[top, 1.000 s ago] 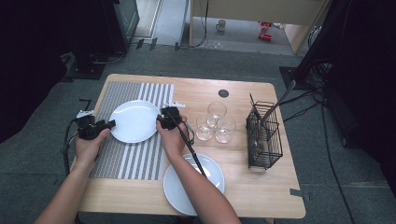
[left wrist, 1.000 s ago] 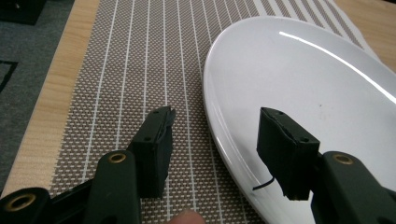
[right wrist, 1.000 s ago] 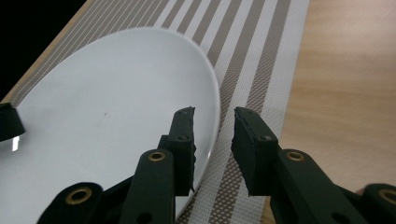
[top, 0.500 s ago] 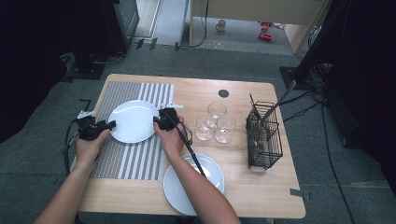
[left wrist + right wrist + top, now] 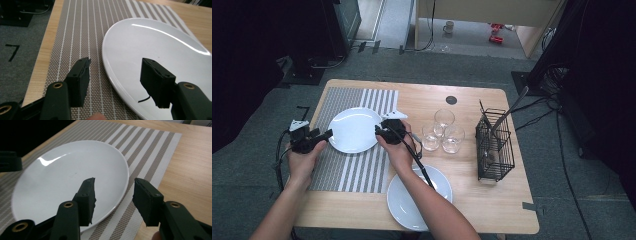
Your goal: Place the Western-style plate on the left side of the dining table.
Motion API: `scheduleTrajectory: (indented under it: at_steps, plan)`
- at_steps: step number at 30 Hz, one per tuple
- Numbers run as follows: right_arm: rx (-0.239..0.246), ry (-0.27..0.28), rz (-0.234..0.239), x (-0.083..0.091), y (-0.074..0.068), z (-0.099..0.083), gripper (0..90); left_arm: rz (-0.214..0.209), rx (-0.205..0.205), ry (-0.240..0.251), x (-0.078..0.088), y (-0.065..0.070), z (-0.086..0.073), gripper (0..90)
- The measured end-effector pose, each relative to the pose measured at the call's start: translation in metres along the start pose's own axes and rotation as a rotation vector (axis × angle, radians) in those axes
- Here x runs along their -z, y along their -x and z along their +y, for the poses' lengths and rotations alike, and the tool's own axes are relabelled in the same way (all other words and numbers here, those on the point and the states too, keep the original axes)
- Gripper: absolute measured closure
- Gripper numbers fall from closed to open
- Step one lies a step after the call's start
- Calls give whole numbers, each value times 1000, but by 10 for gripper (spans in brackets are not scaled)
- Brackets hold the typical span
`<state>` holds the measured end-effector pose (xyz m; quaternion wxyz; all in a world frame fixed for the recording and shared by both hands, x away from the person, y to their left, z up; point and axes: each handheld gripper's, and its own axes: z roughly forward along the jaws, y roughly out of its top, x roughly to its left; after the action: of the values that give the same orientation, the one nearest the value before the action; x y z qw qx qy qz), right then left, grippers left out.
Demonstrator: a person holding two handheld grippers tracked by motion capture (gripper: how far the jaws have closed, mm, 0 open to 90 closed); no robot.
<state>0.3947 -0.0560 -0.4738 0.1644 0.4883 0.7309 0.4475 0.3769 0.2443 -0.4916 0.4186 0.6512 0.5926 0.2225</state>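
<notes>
A white plate (image 5: 354, 130) lies on a striped grey placemat (image 5: 347, 172) at the table's left. My left gripper (image 5: 328, 135) is at the plate's left edge. In the left gripper view its jaws (image 5: 115, 75) stand apart on either side of the plate's rim (image 5: 110, 75) and a little above it, and they have just been opening. My right gripper (image 5: 377, 131) is at the plate's right edge. Its jaws (image 5: 113, 195) have also just been opening, and they straddle the rim (image 5: 122, 190) without pressing on it.
A second white plate (image 5: 409, 200) sits at the front edge under the right forearm. Three clear glasses (image 5: 442, 131) stand right of the placemat. A black wire basket (image 5: 496, 145) stands farther right. A small dark disc (image 5: 451, 100) lies near the back edge.
Both hands have risen slightly at the plate's sides. The plate lies in the same spot on the placemat.
</notes>
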Motion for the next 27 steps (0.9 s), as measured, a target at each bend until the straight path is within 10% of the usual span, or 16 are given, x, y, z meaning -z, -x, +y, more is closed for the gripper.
scheduleTrajectory:
  at_steps: [16, 27]
  plan:
    - [38, 25, -13, 55, -30, -18, 5, -120, -72, 5, 42, 40, -10, 317]
    - [78, 63, 22, 99, -47, -45, 0, -145, -115, -52, 61, 62, -28, 87]
